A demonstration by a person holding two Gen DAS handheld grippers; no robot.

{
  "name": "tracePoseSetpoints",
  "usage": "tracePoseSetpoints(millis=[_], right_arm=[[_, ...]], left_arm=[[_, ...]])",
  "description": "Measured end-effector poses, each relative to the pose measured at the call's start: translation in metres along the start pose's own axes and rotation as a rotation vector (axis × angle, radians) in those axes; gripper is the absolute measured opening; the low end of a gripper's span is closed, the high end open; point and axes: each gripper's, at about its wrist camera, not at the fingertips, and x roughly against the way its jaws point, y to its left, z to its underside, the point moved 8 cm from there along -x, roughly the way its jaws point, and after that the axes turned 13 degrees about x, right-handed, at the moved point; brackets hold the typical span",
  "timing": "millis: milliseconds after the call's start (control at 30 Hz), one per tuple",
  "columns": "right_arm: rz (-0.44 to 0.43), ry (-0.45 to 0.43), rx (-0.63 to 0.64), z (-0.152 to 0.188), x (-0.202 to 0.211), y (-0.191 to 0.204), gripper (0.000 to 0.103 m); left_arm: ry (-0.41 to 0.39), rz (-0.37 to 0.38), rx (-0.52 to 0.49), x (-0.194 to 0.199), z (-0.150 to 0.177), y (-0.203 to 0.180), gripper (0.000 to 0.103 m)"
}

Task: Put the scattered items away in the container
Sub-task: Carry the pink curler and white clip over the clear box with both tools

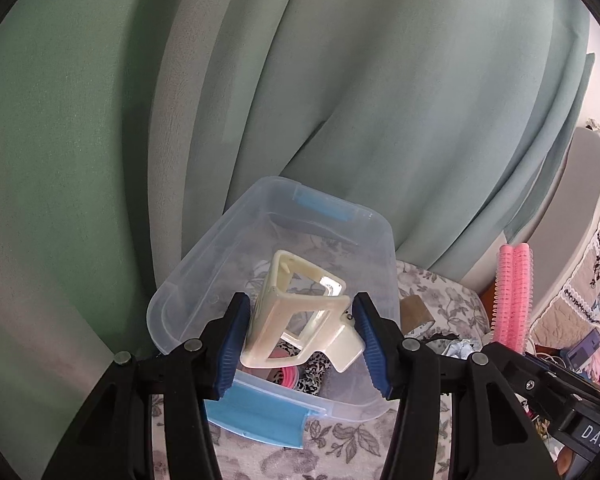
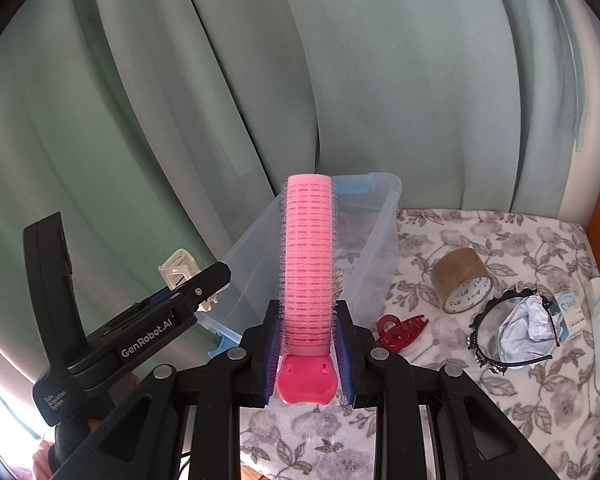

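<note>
Left wrist view: left gripper [image 1: 302, 340] is gripping a cream hair claw clip [image 1: 300, 316] between its blue pads, holding it above the open clear plastic container [image 1: 188, 280]. The container is sitting on a floral cloth [image 1: 340, 444], with patterned items lying inside. A pink hair roller [image 1: 514, 292] is showing at right.

Right wrist view: right gripper [image 2: 308, 354] is clamping the pink hair roller [image 2: 308, 256] near its base, the roller standing upright before the container [image 2: 376, 236]. A red claw clip [image 2: 400, 330], tape roll [image 2: 462, 280], black headband [image 2: 484, 316] and crumpled paper [image 2: 520, 332] are lying on the cloth [image 2: 500, 408]. The left gripper [image 2: 204, 284] is showing at left, holding the cream clip [image 2: 178, 268].
</note>
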Motion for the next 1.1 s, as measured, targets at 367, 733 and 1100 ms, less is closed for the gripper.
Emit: tracePoseSetpoints(millis=[367, 733, 1100], right_arm=[[-0.028, 0.065, 0.019, 0.004, -0.029, 0.005, 0.027], [-0.065, 0.119, 0.049, -0.003, -0.063, 0.012, 0.027], [-0.076, 0.165, 0.04, 0.0, -0.088, 0.013, 0.027]], left_arm=[[0.007, 0.018, 0.022, -0.014, 0.0, 0.011, 0.055], [0.023, 0.022, 0.03, -0.031, -0.004, 0.018, 0.055], [0.042, 0.008, 0.047, -0.045, -0.005, 0.028, 0.055]])
